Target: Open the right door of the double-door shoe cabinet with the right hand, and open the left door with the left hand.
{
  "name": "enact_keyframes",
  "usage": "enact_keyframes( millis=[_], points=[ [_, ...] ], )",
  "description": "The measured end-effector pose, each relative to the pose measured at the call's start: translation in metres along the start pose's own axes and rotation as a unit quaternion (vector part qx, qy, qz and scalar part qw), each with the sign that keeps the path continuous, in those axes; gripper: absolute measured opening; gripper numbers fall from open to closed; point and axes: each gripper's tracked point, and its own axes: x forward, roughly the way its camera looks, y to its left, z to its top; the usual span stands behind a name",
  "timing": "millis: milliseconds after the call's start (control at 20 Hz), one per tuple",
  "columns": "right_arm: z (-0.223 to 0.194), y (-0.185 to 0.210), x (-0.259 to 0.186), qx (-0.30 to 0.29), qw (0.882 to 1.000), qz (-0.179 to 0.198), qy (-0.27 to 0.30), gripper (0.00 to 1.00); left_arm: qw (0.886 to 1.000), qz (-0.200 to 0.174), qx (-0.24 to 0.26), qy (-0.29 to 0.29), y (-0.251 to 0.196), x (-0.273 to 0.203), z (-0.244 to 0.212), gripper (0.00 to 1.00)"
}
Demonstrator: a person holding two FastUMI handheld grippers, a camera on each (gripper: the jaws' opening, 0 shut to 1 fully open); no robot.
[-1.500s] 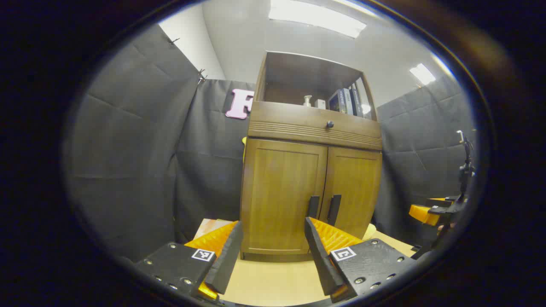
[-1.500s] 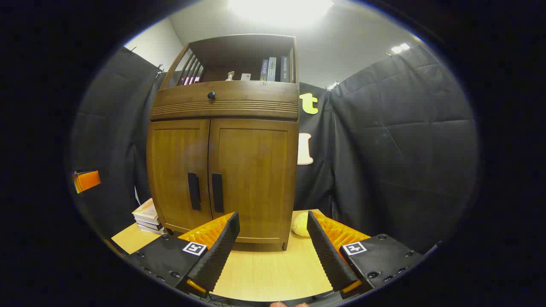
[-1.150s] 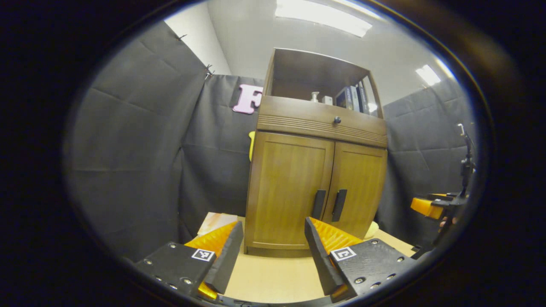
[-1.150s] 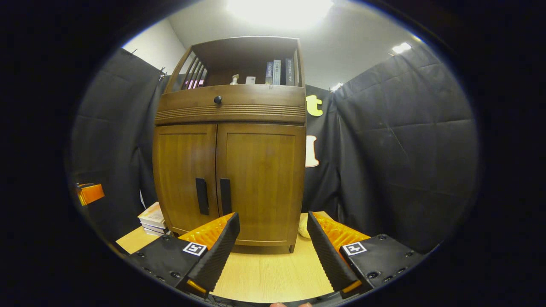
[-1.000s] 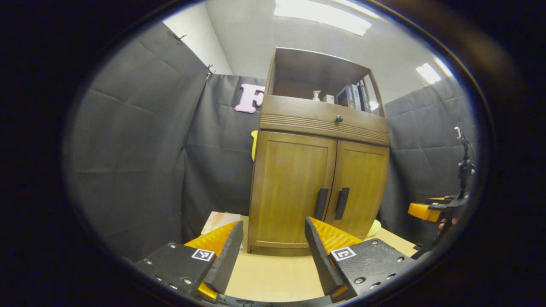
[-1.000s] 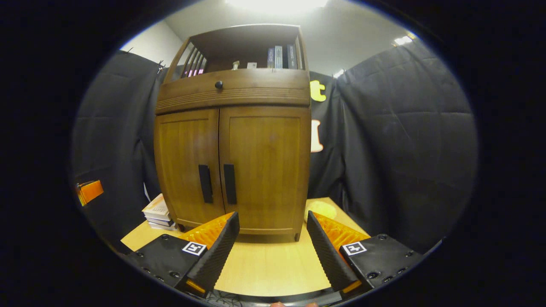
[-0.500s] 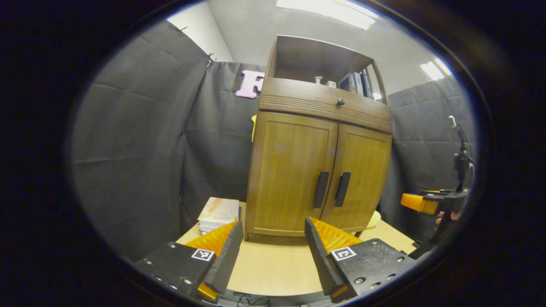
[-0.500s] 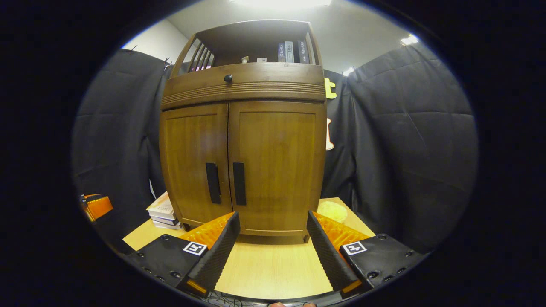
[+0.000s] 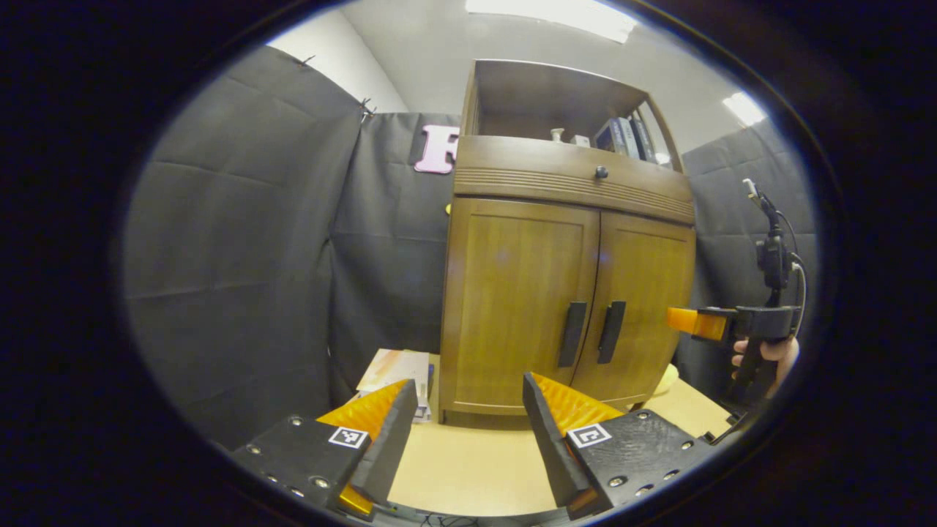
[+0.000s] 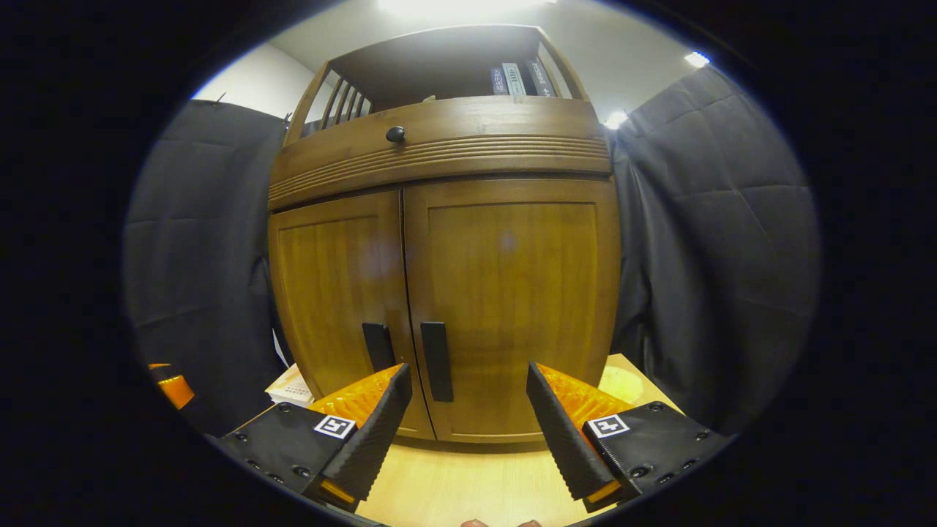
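Observation:
The brown wooden shoe cabinet stands on a light table, both doors shut. In the left gripper view the left door and right door carry dark upright handles at the middle seam. My left gripper is open and low, well short of the cabinet. Farther off at the right, a hand holds my right gripper level before the right door. In the right gripper view the right door looms close, its handle just above and left of my open right gripper.
A stack of books lies on the table left of the cabinet. A pale yellow round thing sits at its right foot. A drawer knob and shelf books are above the doors. Black cloth walls close in both sides.
My right gripper has moved forward toward the cabinet, so the doors fill more of its view. The left gripper has shifted slightly and stays back. Both doors stay shut, both grippers open.

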Motion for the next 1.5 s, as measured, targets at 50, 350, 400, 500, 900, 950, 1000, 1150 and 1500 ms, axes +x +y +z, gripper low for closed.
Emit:
enact_keyframes(
  millis=[50, 350, 400, 500, 900, 950, 1000, 1150, 1500],
  points=[
    [0.003, 0.002, 0.011, 0.002, 1.000, 0.005, -0.002, 0.99, 1.000, 0.006, -0.001, 0.003, 0.001, -0.001, -0.002, 0.83],
    [-0.007, 0.017, 0.067, 0.008, 1.000, 0.023, 0.007, 0.96, 0.999, 0.046, 0.010, 0.006, 0.011, 0.004, -0.001, 0.83],
    [-0.008, 0.019, 0.074, 0.009, 1.000, 0.025, 0.011, 0.99, 0.998, 0.054, 0.009, 0.002, 0.014, 0.005, 0.002, 0.83],
    [-0.014, 0.023, 0.088, 0.011, 0.999, 0.027, 0.017, 0.96, 0.998, 0.067, 0.003, -0.002, 0.017, 0.006, 0.004, 0.83],
    [-0.043, 0.036, 0.131, -0.002, 0.999, 0.031, 0.044, 0.93, 0.994, 0.108, -0.024, 0.003, 0.025, -0.001, 0.007, 0.83],
    [-0.044, 0.037, 0.134, -0.001, 0.999, 0.031, 0.045, 0.93, 0.993, 0.112, -0.023, 0.004, 0.026, -0.002, 0.007, 0.83],
    [-0.044, 0.038, 0.136, 0.002, 0.998, 0.032, 0.045, 0.93, 0.993, 0.117, -0.022, 0.006, 0.027, -0.001, 0.006, 0.83],
    [-0.047, 0.043, 0.145, 0.002, 0.998, 0.035, 0.048, 0.69, 0.993, 0.118, -0.025, 0.017, 0.024, -0.001, 0.002, 0.83],
    [-0.050, 0.041, 0.151, 0.011, 0.997, 0.033, 0.062, 0.31, 0.993, 0.109, -0.021, 0.033, 0.018, 0.002, -0.003, 0.83]
  ],
)
